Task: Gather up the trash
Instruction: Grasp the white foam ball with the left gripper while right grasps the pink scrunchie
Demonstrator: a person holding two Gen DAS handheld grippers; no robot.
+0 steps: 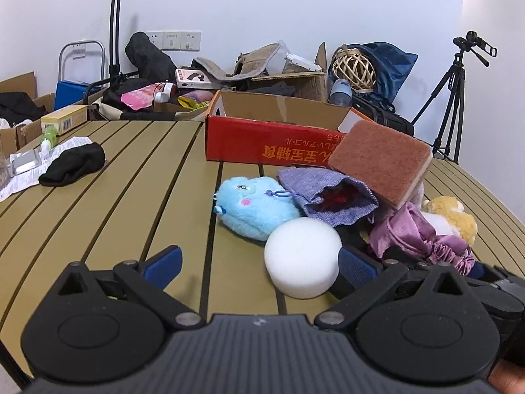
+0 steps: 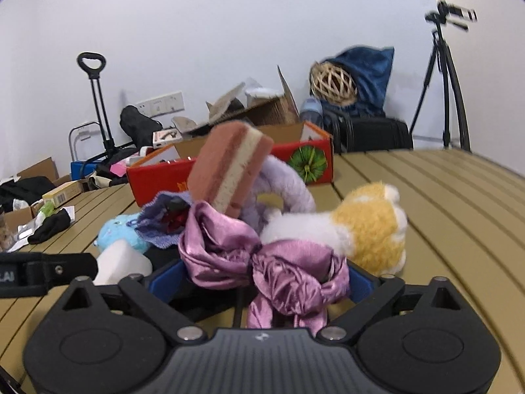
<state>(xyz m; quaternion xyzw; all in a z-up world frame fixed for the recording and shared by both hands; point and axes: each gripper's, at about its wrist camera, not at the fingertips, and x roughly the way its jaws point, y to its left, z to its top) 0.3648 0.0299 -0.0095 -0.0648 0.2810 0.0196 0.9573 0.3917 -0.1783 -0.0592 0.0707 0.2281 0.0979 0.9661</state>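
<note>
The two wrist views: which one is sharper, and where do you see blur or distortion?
Left wrist view: sharper, the print on the red box is crisp, though table slats bow from the fisheye lens. Right wrist view: softer, with motion smear on the tripod and the sponge; dark corners frame both.

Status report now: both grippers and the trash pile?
Left gripper open beside white sponge. Right gripper open around purple satin cloth. Red box behind pile.

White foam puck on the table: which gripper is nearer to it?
Left. The left gripper is open with the white foam puck just inside its right finger. The right gripper straddles the purple satin cloth, the puck off to its left.
</note>
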